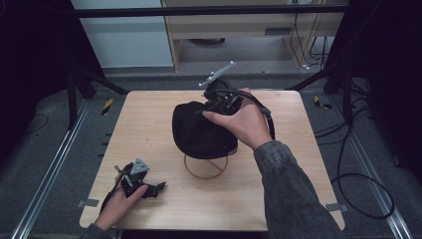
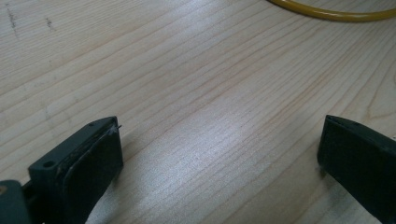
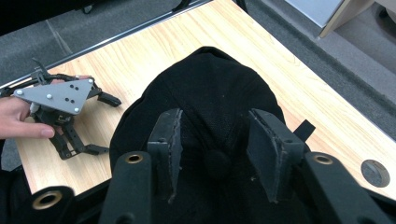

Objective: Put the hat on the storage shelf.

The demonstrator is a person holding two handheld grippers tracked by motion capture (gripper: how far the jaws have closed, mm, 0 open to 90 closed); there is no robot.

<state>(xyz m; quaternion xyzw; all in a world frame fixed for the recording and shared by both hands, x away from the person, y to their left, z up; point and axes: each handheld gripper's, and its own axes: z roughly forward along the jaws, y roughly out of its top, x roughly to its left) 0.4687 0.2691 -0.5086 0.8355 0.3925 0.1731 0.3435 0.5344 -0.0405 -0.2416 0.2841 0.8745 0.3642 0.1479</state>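
A black cap (image 1: 199, 132) (image 3: 210, 88) sits over a yellow wire stand (image 1: 205, 169) (image 2: 327, 13) in the middle of the wooden table (image 1: 149, 114). My right gripper (image 1: 211, 107) (image 3: 214, 114) hovers at the cap's far upper side. Its jaws stand partly apart on either side of the crown button (image 3: 215, 161), and the pads are not pressing on the fabric. My left gripper (image 1: 155, 189) (image 2: 219, 126) (image 3: 109, 125) rests low on the table near the front left corner. It is wide open, with bare wood between the jaws.
A round dark plug (image 3: 375, 172) is set in the tabletop near one edge. Cables (image 1: 363, 189) loop on the floor to the right. Dark stand legs (image 1: 94, 79) flank the table's far corners, and a cabinet (image 1: 229, 25) stands behind.
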